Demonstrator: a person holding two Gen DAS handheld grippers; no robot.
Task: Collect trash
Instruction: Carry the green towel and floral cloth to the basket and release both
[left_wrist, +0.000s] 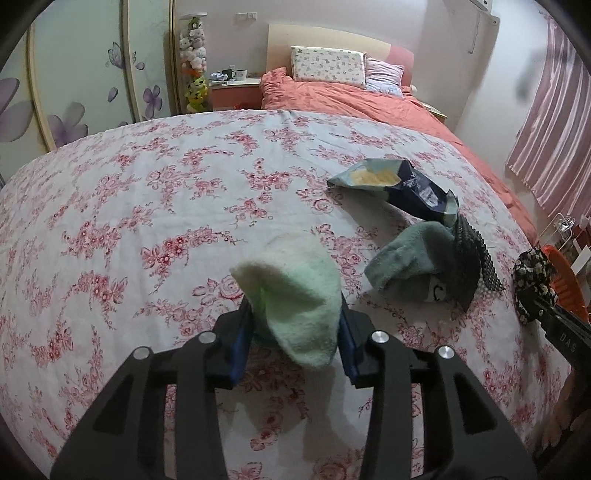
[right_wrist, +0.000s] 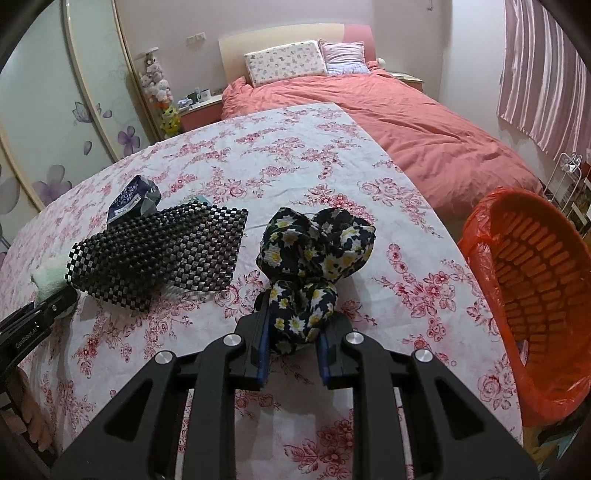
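My left gripper (left_wrist: 295, 332) is shut on a pale green fuzzy sock (left_wrist: 295, 291), which stands up between the blue pads above the floral sheet (left_wrist: 147, 221). To its right lie a grey-green sock (left_wrist: 410, 258), a black beaded mat (left_wrist: 474, 258) and an open dark blue chip bag (left_wrist: 388, 184). My right gripper (right_wrist: 293, 343) is shut on a black cloth with yellow daisies (right_wrist: 314, 254), whose upper part rests on the sheet. The beaded mat (right_wrist: 159, 254) and chip bag (right_wrist: 131, 201) lie left of it. The left gripper (right_wrist: 55, 306) shows at the left edge.
An orange slatted basket (right_wrist: 535, 295) lined with an orange bag stands off the sheet's right edge. Beyond the sheet lies a coral duvet (right_wrist: 424, 122) with pillows. A wardrobe (left_wrist: 74, 74) with flower decals is at the left, pink curtains (right_wrist: 543, 74) at the right.
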